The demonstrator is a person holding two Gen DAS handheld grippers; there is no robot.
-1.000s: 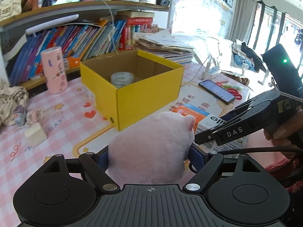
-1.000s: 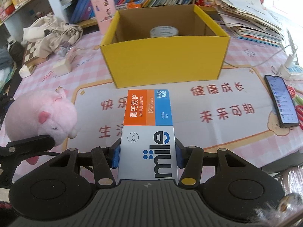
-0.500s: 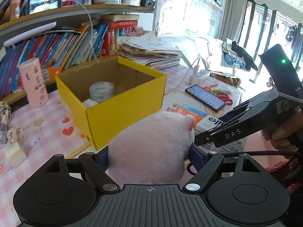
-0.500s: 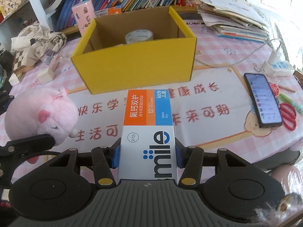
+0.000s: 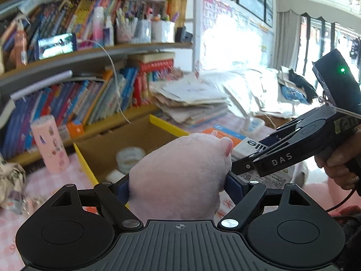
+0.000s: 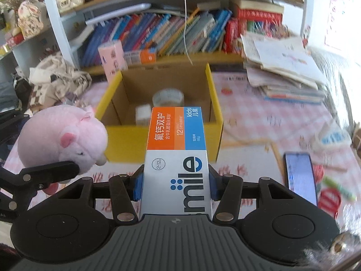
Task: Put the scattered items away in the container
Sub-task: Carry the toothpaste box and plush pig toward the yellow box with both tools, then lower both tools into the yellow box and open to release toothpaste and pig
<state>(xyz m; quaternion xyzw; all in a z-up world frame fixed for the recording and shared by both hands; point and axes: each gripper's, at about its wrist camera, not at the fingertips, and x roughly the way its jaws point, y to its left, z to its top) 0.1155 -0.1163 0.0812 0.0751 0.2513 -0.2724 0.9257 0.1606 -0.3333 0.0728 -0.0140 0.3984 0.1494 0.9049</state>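
Two things are in the air at once, each pinched in its own claw: the left claw (image 5: 179, 180) squeezes a pink plush pig (image 5: 180, 176) between its blue pads, and the right claw (image 6: 176, 185) clamps a kids' toothpaste box (image 6: 176, 153) by its long sides. Both hang near the front wall of the yellow cardboard box (image 6: 216, 103) on the pink checked worktop (image 6: 259, 117), the carton's far end already reaching over the front rim, the pig off to its left and lower. Inside lie a roll of clear tape (image 6: 168, 97) and a small white block (image 6: 142, 113), so the free floor is mostly on the right and along the front. The job in hand looks like carrying both loads over the rim and letting go. To do it well, I would keep the two claws apart so they do not knock together, clear the front wall fully, and drop the carton flat on the bare right side. The pig is soft and will spring back once freed, so lower it well in before parting the pads.
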